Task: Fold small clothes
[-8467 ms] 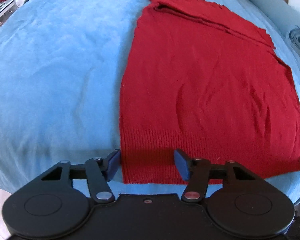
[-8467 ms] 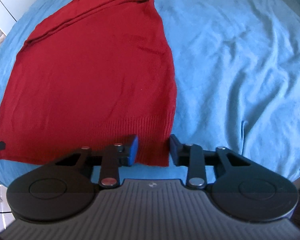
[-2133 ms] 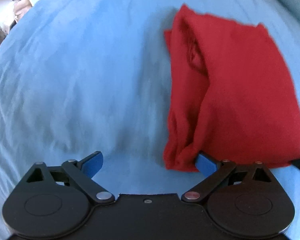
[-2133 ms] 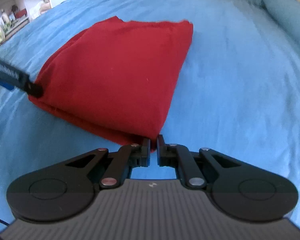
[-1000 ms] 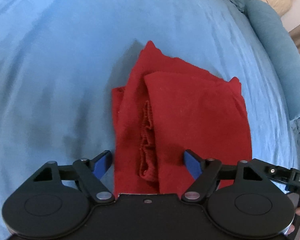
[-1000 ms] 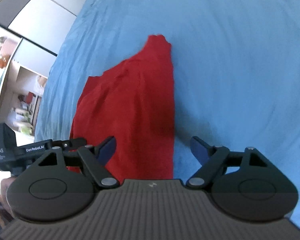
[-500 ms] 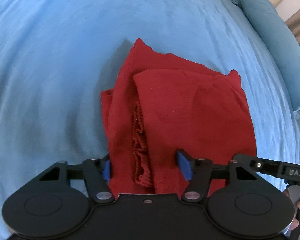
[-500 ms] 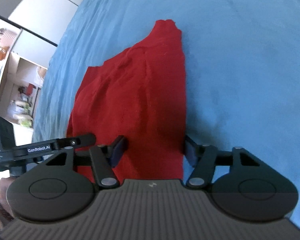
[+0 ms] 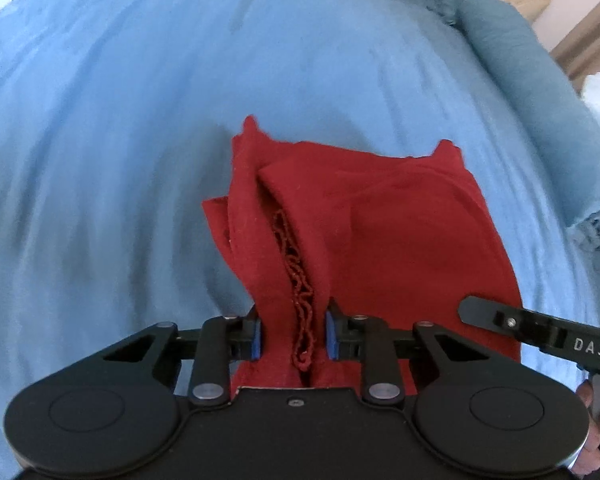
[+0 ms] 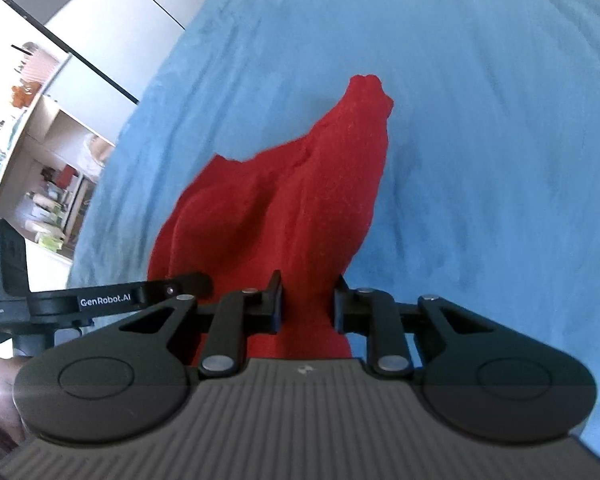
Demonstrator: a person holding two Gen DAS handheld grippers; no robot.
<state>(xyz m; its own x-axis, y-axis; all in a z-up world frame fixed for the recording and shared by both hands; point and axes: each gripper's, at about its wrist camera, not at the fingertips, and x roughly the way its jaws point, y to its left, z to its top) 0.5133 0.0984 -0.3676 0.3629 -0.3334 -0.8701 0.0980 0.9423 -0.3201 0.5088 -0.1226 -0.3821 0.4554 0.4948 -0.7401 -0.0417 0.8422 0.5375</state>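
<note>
A folded red knit garment (image 9: 400,232) lies on the blue bed sheet (image 9: 100,160). My left gripper (image 9: 293,338) is shut on its near left edge, where the ribbed hem bunches between the blue pads. My right gripper (image 10: 307,304) is shut on the near right edge of the garment (image 10: 300,208), which rises in a thick bunch between the fingers. The near edge is lifted off the sheet; the far part trails down onto it. The right gripper's finger (image 9: 540,332) shows at lower right in the left wrist view.
A teal pillow (image 9: 540,92) lies along the right side of the bed. Shelves with clutter (image 10: 40,168) and white cupboard doors stand beyond the bed's left edge. The left gripper's body (image 10: 80,302) shows at left in the right wrist view.
Both grippers have closed from half open onto the garment's near edge in the last half second. The cloth now bunches up and lifts between the fingers.
</note>
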